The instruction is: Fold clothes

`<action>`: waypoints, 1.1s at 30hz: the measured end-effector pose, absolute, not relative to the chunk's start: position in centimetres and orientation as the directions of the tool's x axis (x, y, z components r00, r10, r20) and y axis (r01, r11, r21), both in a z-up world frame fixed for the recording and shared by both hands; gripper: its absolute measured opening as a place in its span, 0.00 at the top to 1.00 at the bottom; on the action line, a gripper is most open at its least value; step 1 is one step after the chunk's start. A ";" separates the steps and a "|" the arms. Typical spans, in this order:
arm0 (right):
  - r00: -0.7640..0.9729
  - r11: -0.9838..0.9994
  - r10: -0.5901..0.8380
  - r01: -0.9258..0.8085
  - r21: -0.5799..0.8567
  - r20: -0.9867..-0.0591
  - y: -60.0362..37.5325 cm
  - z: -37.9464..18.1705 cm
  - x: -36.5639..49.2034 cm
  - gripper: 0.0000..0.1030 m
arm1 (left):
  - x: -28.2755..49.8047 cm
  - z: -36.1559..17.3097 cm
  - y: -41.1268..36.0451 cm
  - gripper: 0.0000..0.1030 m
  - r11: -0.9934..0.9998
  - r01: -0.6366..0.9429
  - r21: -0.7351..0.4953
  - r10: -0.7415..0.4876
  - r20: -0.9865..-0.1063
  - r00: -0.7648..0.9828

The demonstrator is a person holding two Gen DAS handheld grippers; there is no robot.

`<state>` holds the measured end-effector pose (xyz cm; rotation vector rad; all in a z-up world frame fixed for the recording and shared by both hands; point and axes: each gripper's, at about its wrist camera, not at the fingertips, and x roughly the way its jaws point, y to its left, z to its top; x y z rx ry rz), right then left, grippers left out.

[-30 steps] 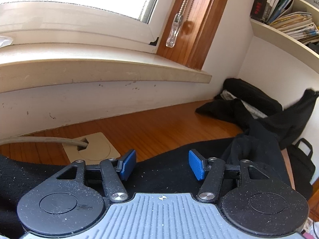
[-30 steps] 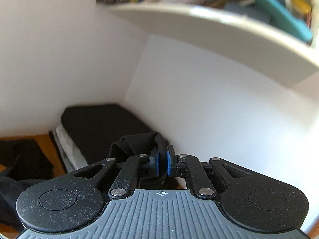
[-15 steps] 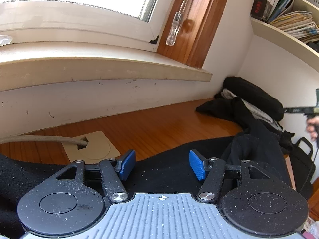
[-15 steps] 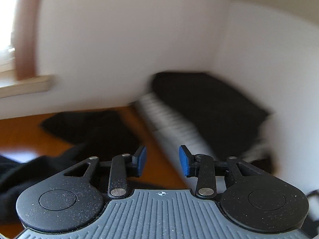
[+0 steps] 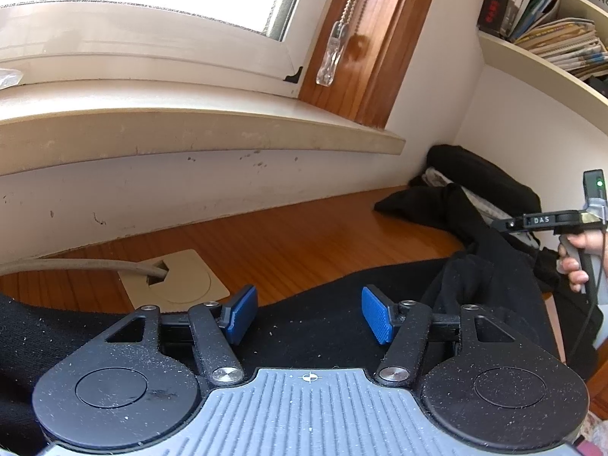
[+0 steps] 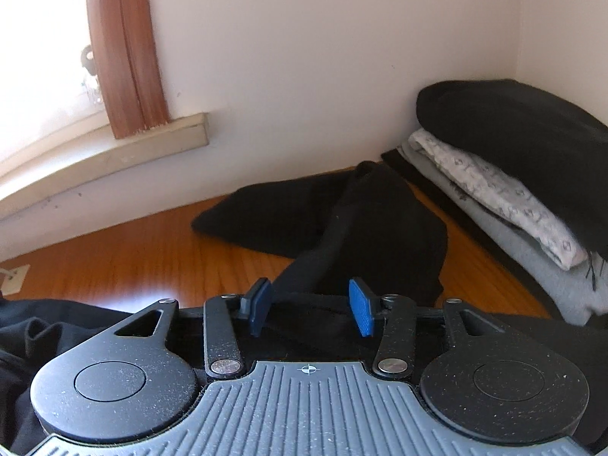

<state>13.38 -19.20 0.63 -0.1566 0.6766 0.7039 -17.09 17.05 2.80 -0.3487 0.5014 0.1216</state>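
Note:
A black garment (image 5: 326, 319) lies spread on the wooden table, its far part (image 6: 364, 220) stretched toward the wall corner. My left gripper (image 5: 309, 313) hovers open just over the cloth, nothing between its blue pads. My right gripper (image 6: 309, 306) is open too, low over the same black cloth, with a strip of it running off ahead of the fingers. In the left wrist view the right gripper's body (image 5: 547, 222) shows at the right edge, held by a hand (image 5: 581, 262).
A stack of folded clothes (image 6: 505, 174), black over white and grey, sits in the far right corner. A beige cable plate (image 5: 171, 281) with a cable is set in the table (image 5: 304, 235). A window sill (image 5: 190, 129) overhangs behind; a bookshelf (image 5: 543, 60) hangs above right.
My right gripper let go of the black cloth it was holding up, opened, and swung down and left toward the table. The left gripper stayed put and open.

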 end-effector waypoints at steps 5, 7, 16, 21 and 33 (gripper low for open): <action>0.500 0.731 0.606 -0.657 0.185 -0.618 -20.0 0.1 12.8 0.49 | -17.1 2.9 16.9 0.37 0.936 -0.196 -0.291 0.030 -0.490 0.871; 0.503 0.734 0.599 -0.656 0.176 -0.623 -19.4 -0.2 12.8 0.47 | -17.1 2.9 17.0 0.37 0.937 -0.194 -0.292 0.028 -0.489 0.872; 0.494 0.711 0.610 -0.687 0.152 -0.620 -15.8 -0.1 11.1 0.32 | -17.1 2.8 17.0 0.37 0.936 -0.193 -0.293 0.027 -0.490 0.871; 0.552 0.716 0.505 -0.697 -0.036 -0.663 -14.1 -0.9 9.6 0.87 | -17.2 3.0 16.9 0.37 0.938 -0.189 -0.291 0.027 -0.483 0.875; 0.533 0.698 0.581 -0.715 0.039 -0.615 -25.6 0.8 5.4 0.97 | -17.9 4.1 16.3 0.37 0.943 -0.165 -0.290 0.020 -0.443 0.897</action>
